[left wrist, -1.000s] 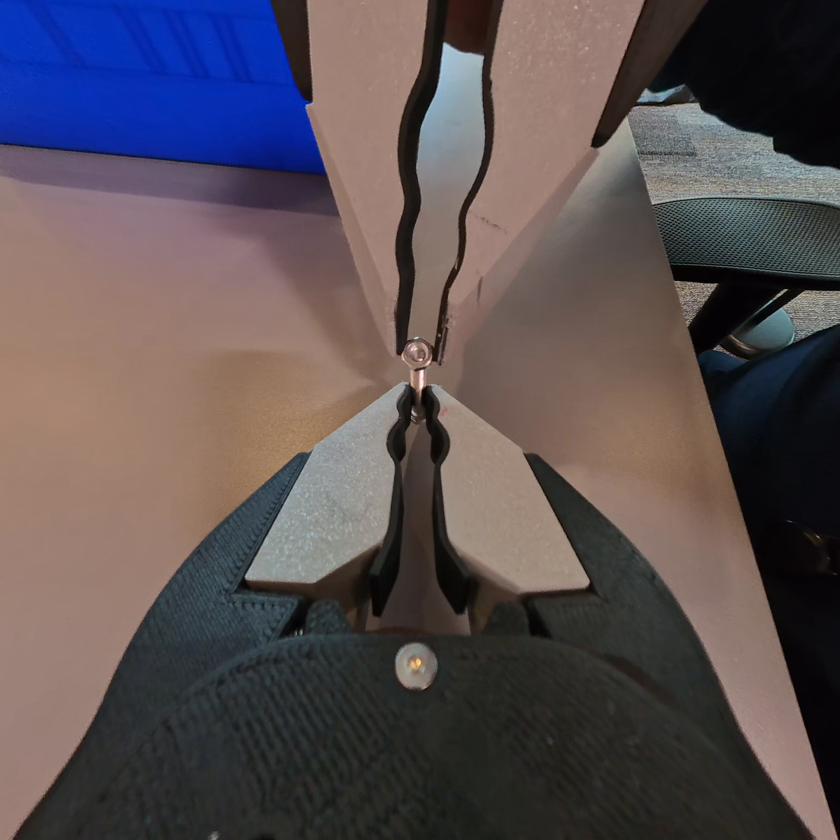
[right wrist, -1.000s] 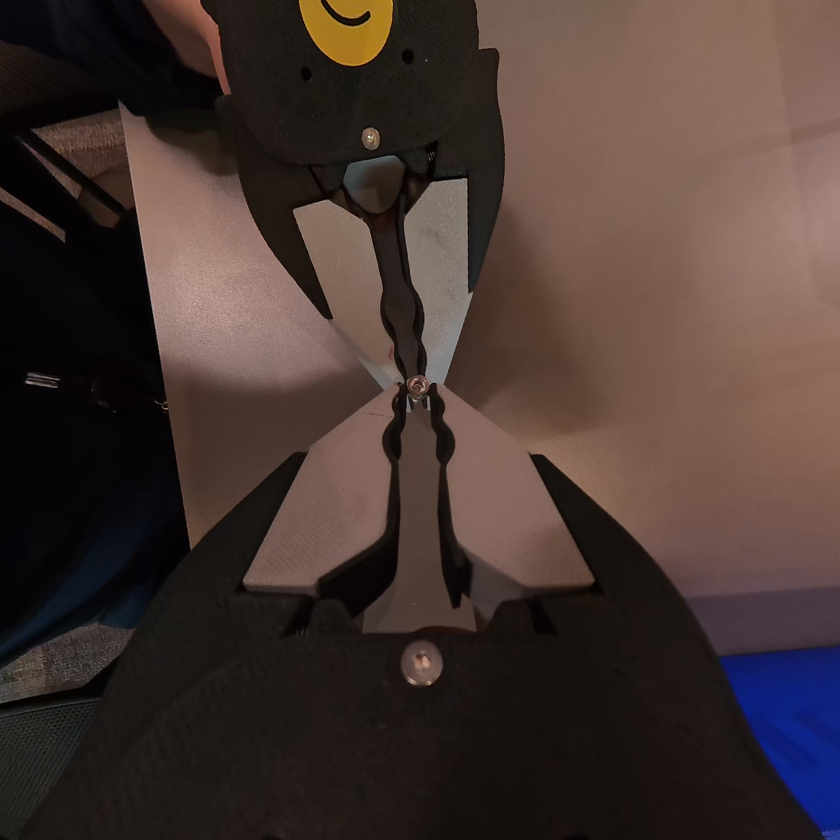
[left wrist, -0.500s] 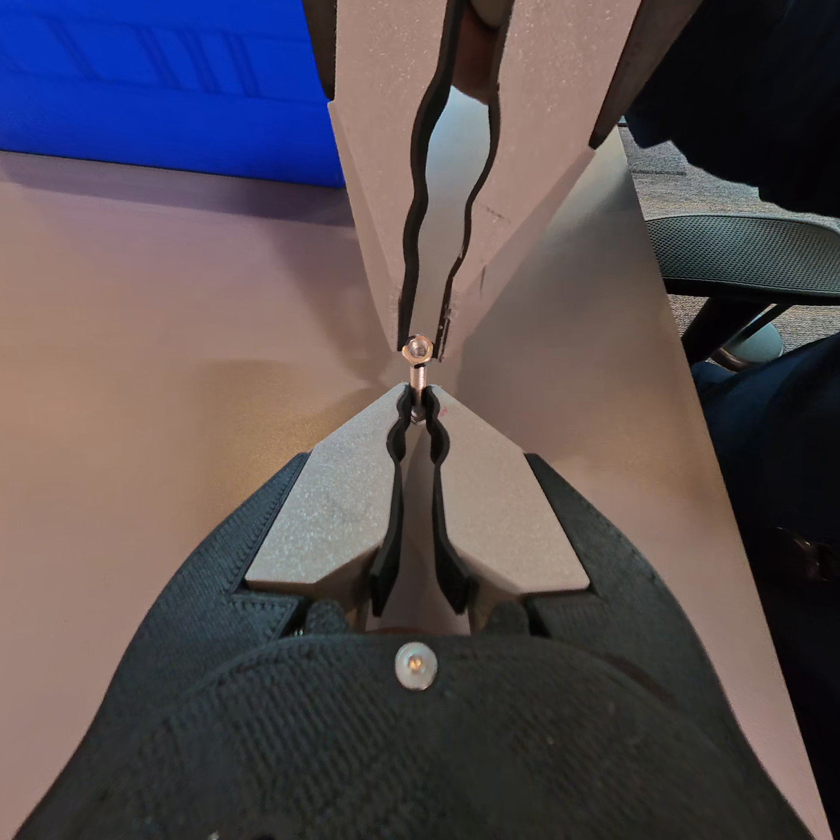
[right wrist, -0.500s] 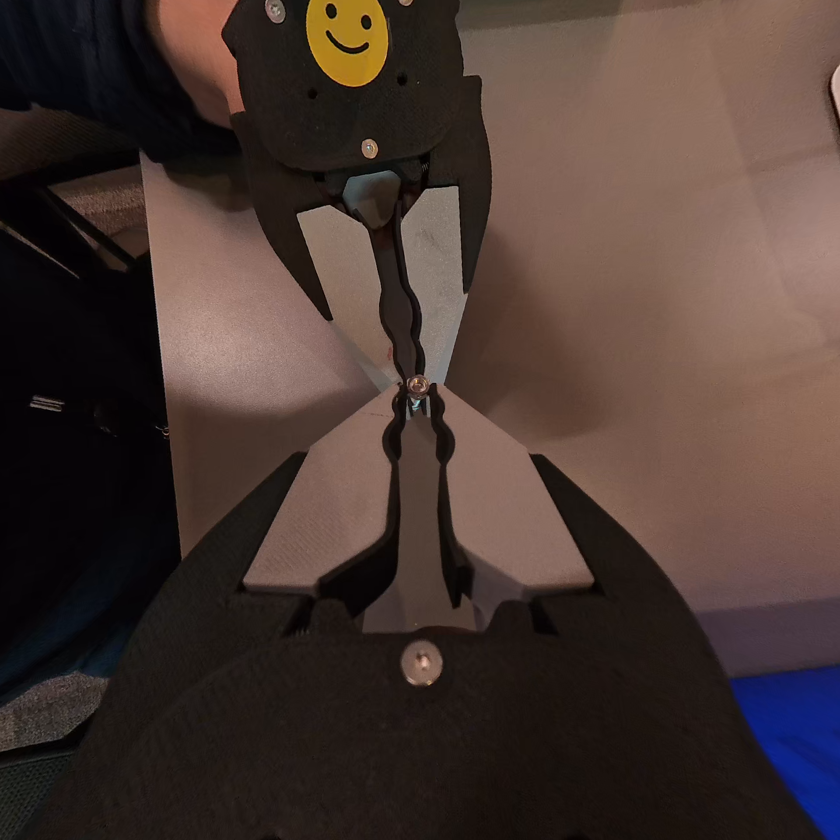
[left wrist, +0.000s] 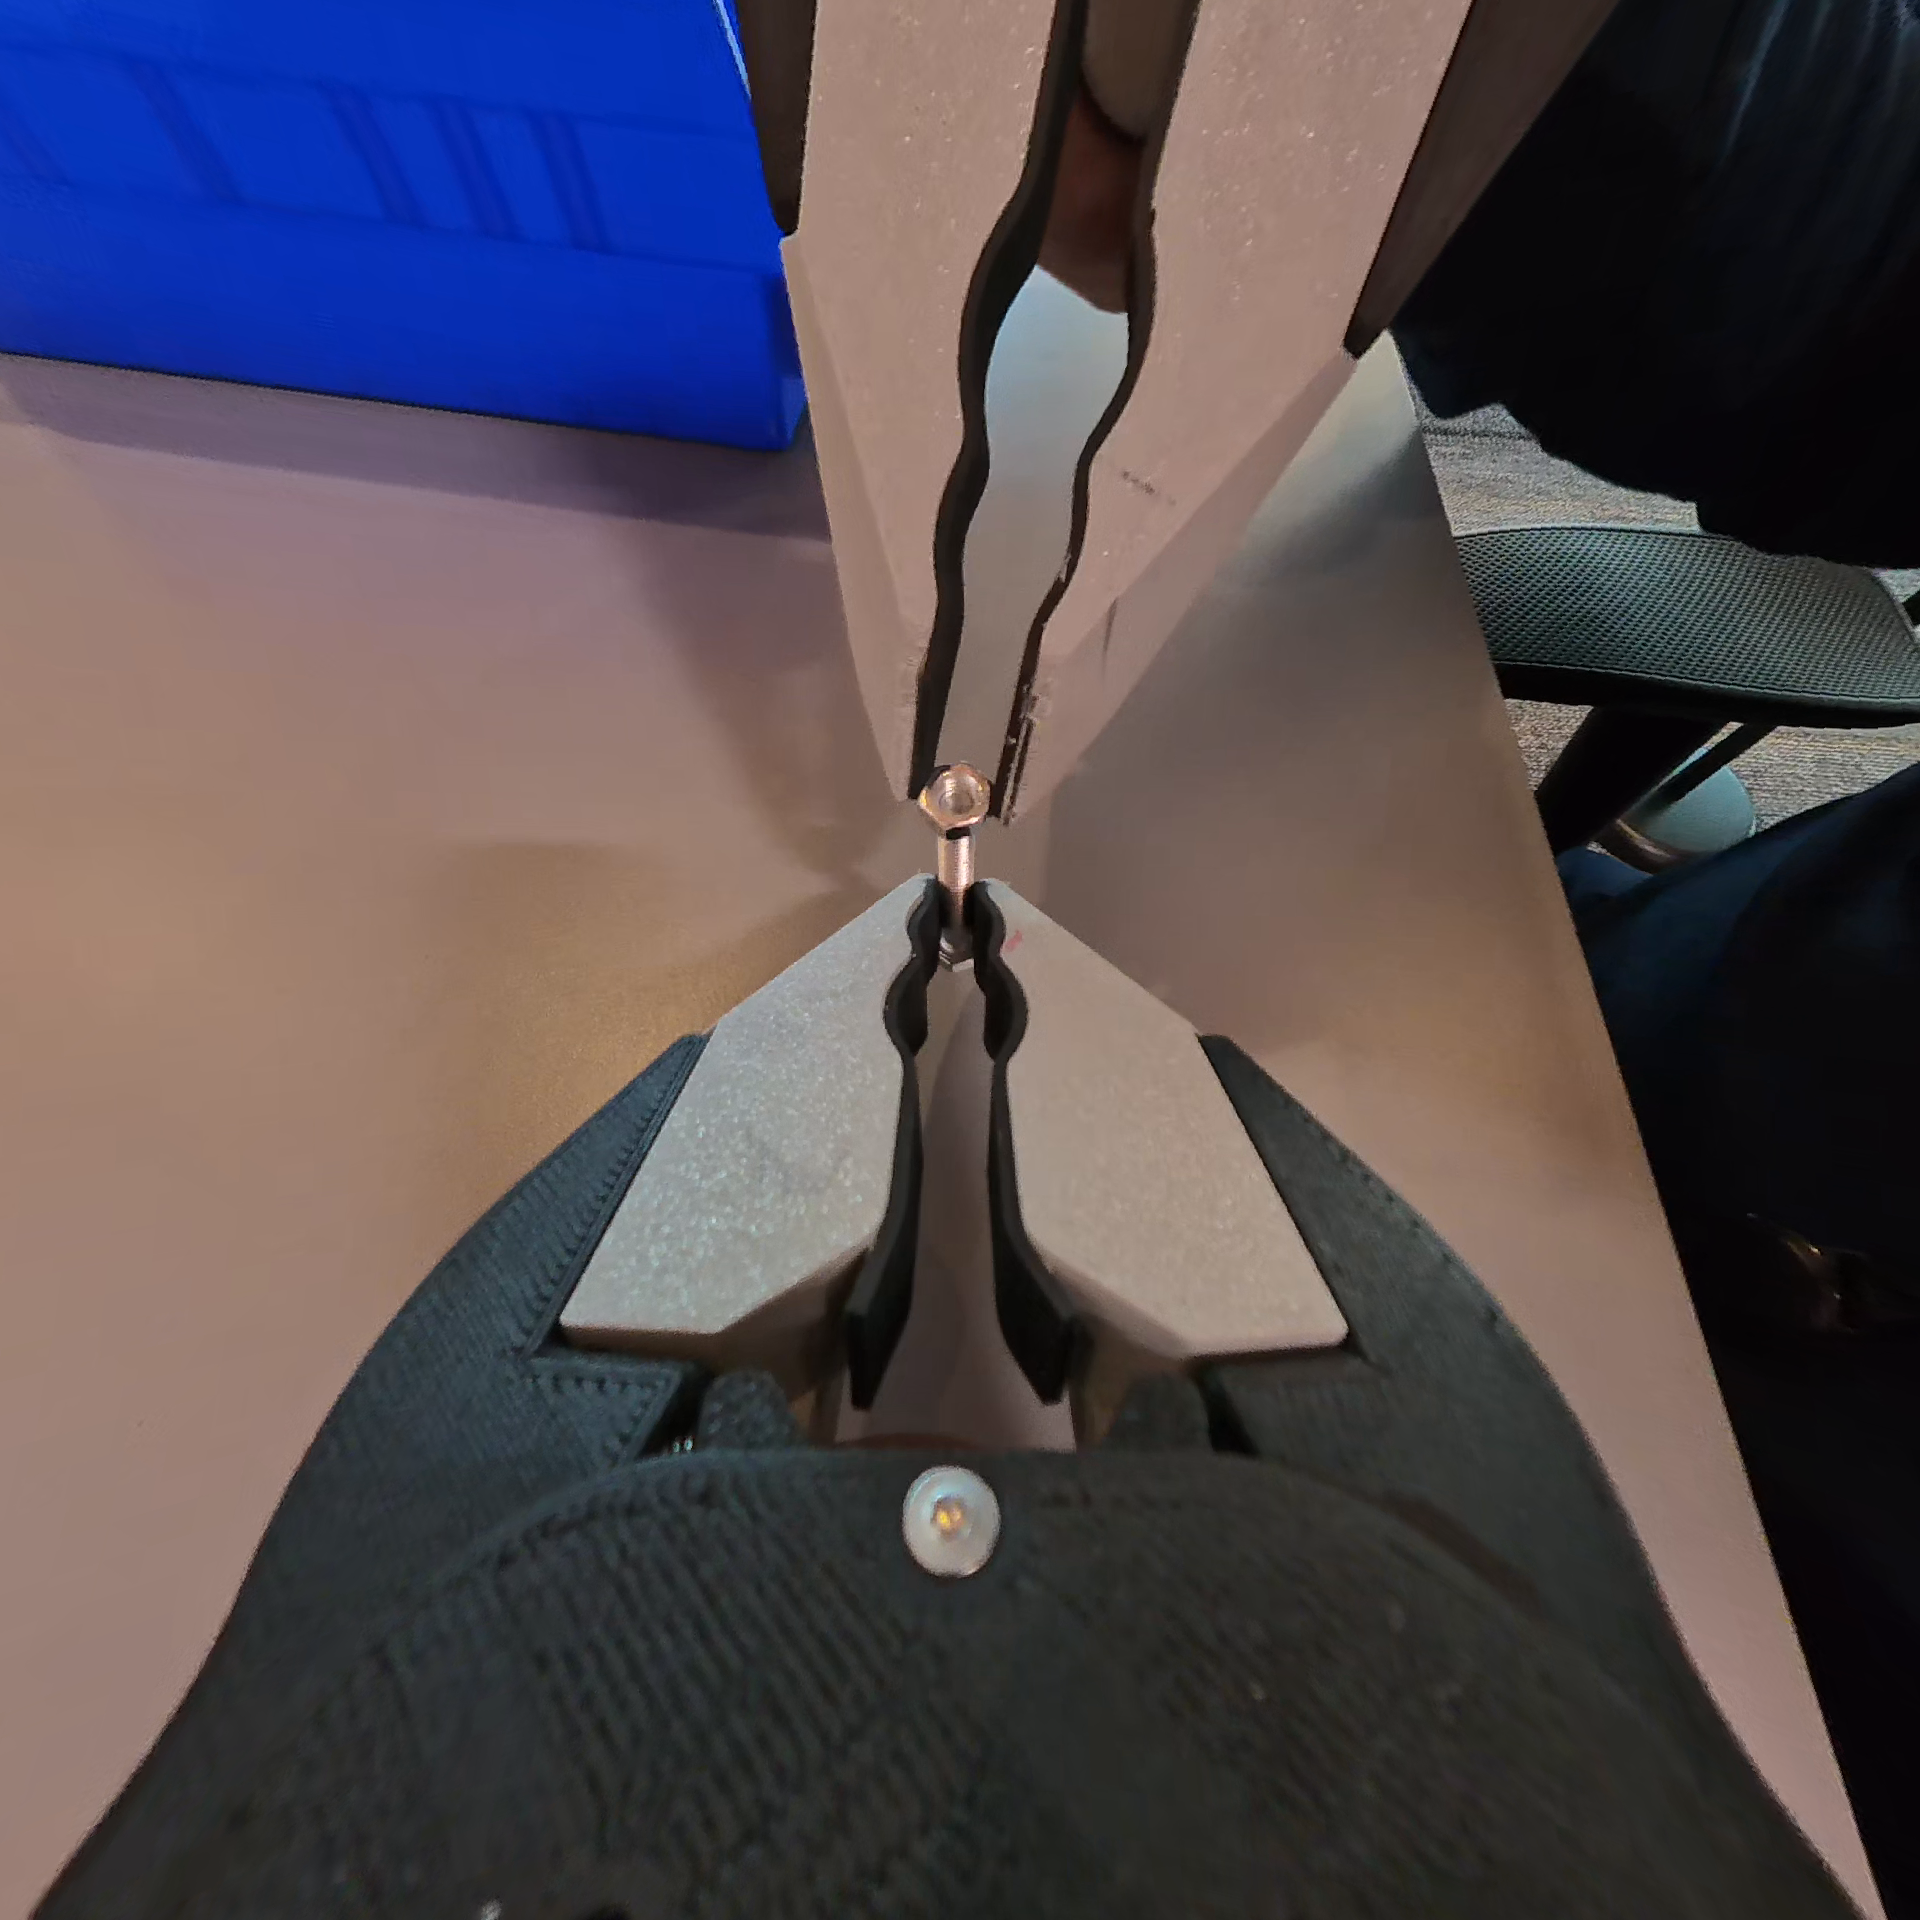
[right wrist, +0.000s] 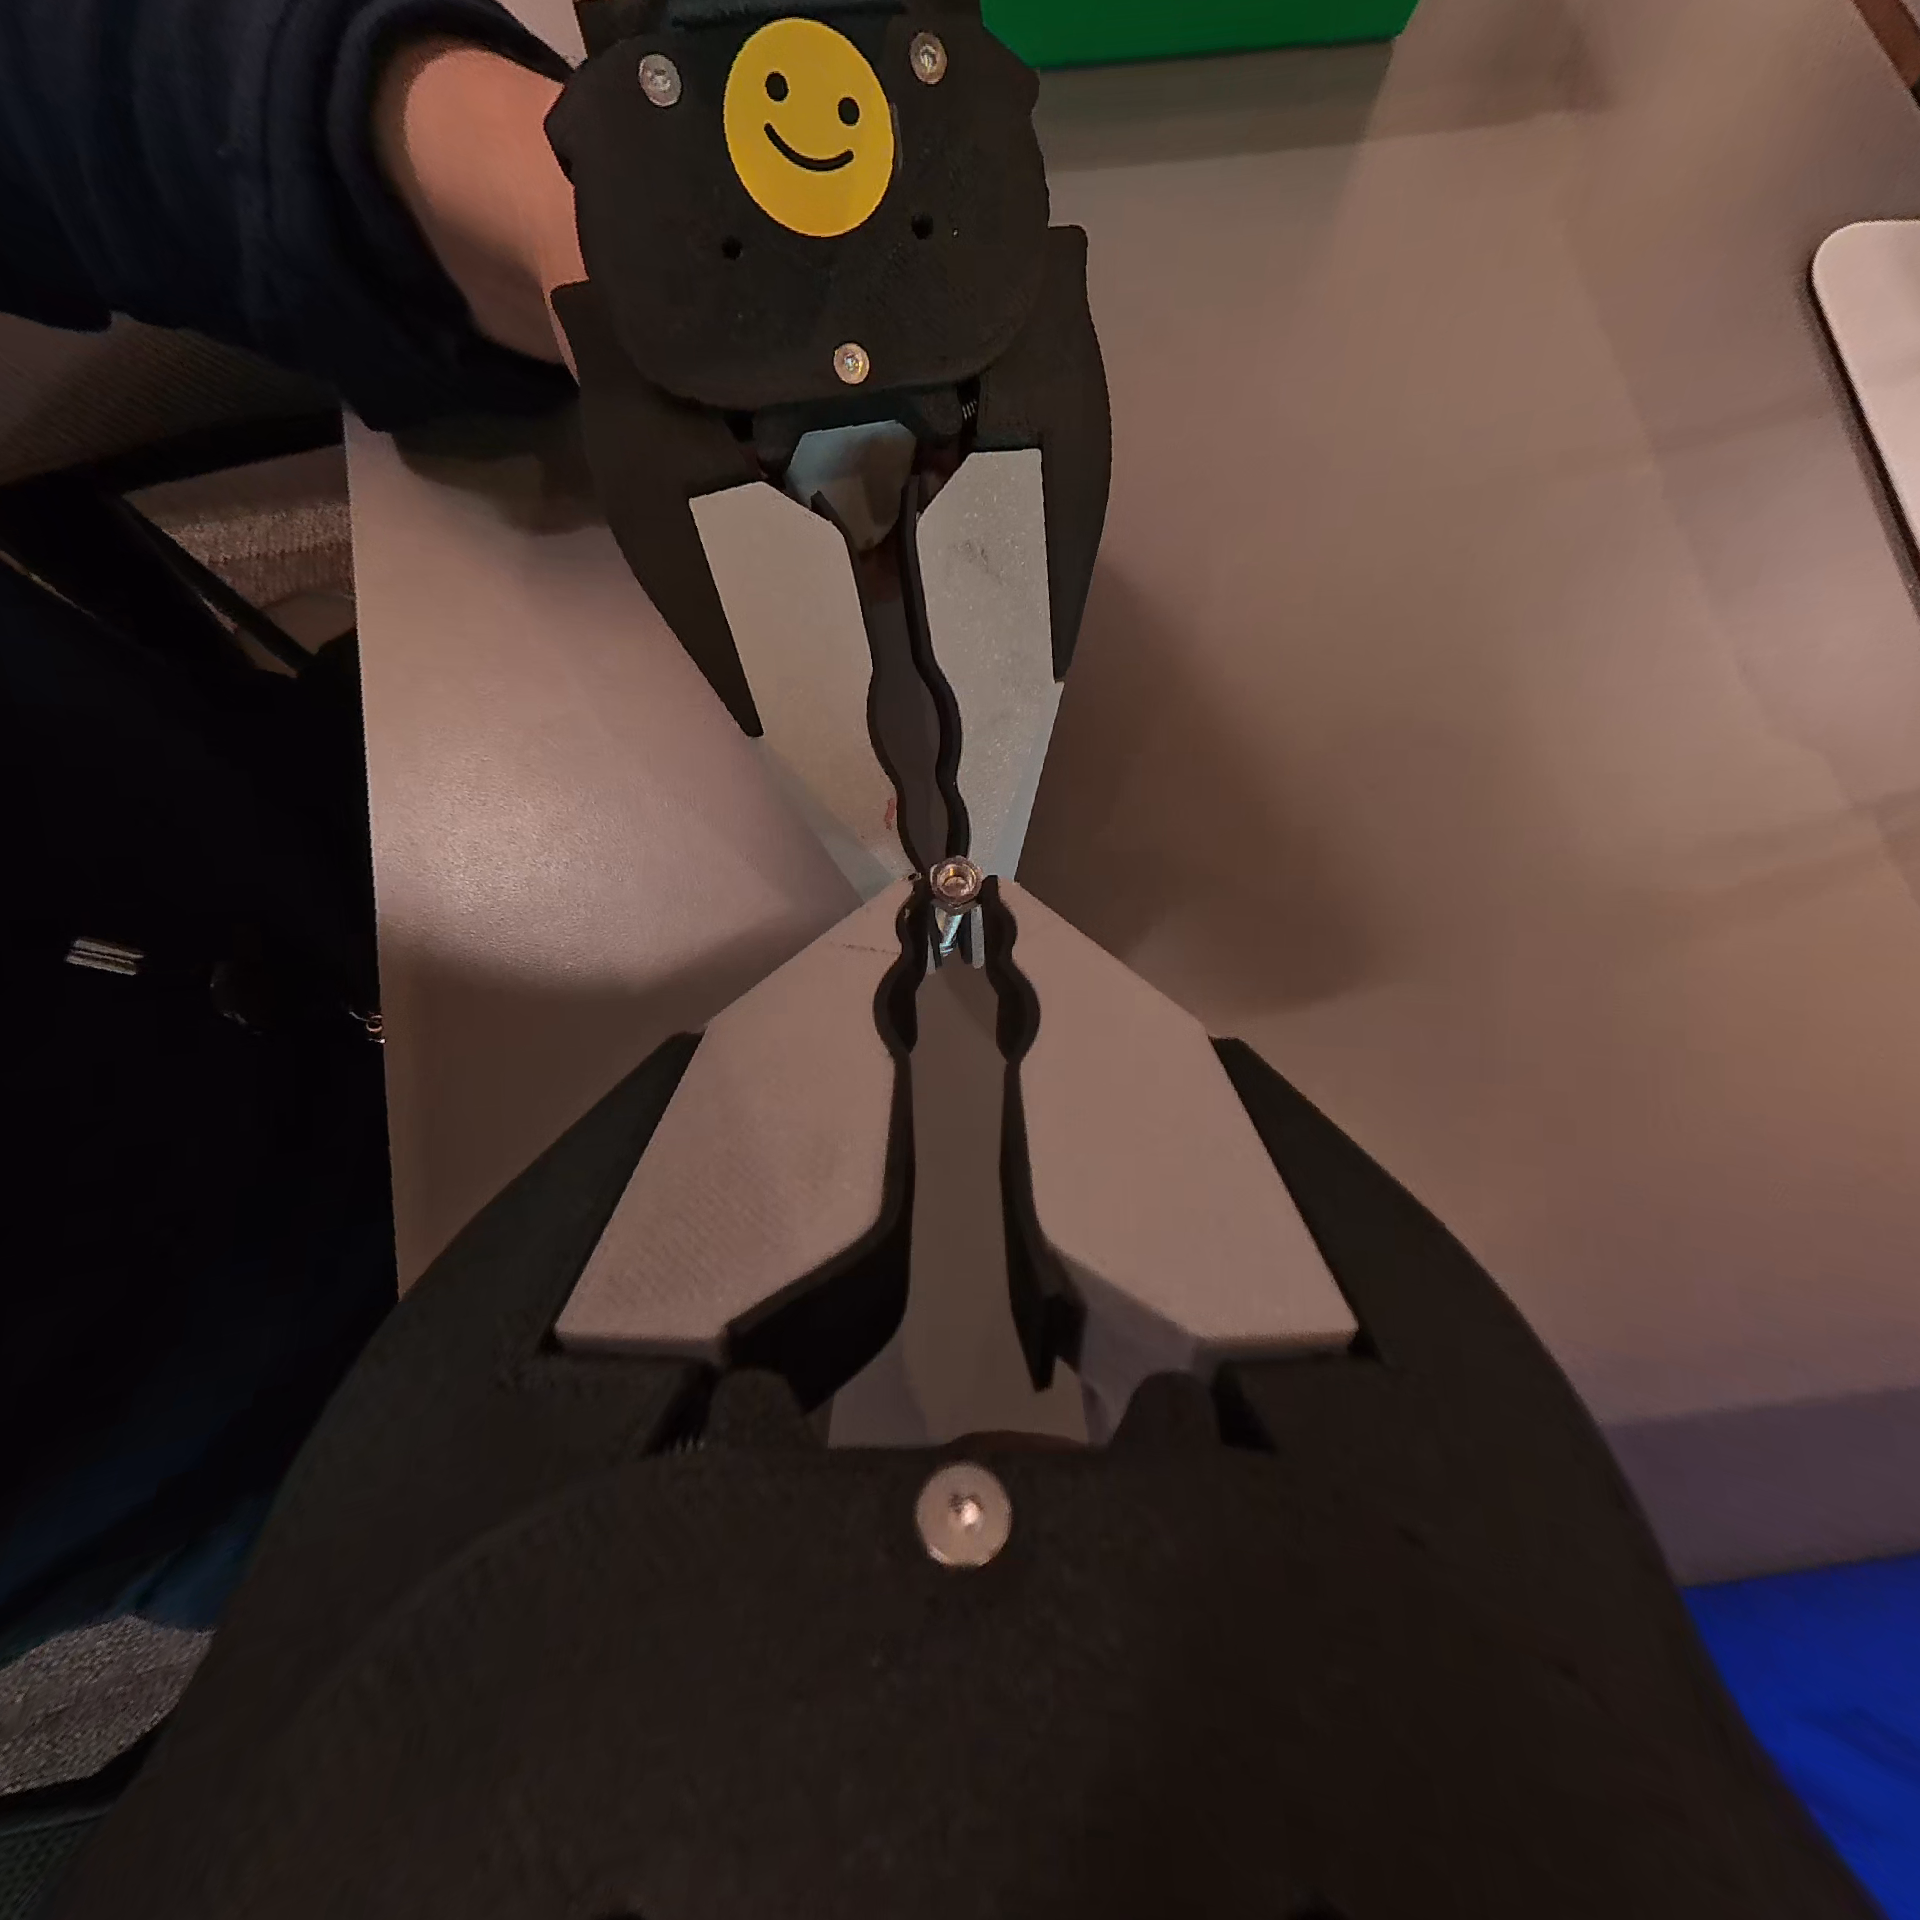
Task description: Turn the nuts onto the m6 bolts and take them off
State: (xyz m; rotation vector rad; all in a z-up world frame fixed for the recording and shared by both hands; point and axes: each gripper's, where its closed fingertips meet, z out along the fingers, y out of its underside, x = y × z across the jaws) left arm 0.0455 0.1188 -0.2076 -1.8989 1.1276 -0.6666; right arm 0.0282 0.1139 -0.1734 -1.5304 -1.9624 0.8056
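Left wrist view: we see the left gripper [left wrist: 954, 914] narrowed down hard on the lower end of the bolt [left wrist: 954, 864], held clear above the table [left wrist: 416, 831]. We judge this clamp is there to stop the shank from spinning. The bolt points away from the camera towards the right gripper [left wrist: 961, 798], which comes in from the top. Its tips are closed to about the width of the nut [left wrist: 954, 805], which sits at the far end of the shank. The bolt is slim and bright metal. The nut is a small hexagon with a shiny bore, and its threads are too small for us to read

Right wrist view: the right gripper [right wrist: 951, 920] pinches the nut [right wrist: 954, 879] at its very tips, leaving room to twist. The left gripper [right wrist: 940, 847] faces it tip to tip, so the axes line up. We cannot tell whether the nut is going on or coming off
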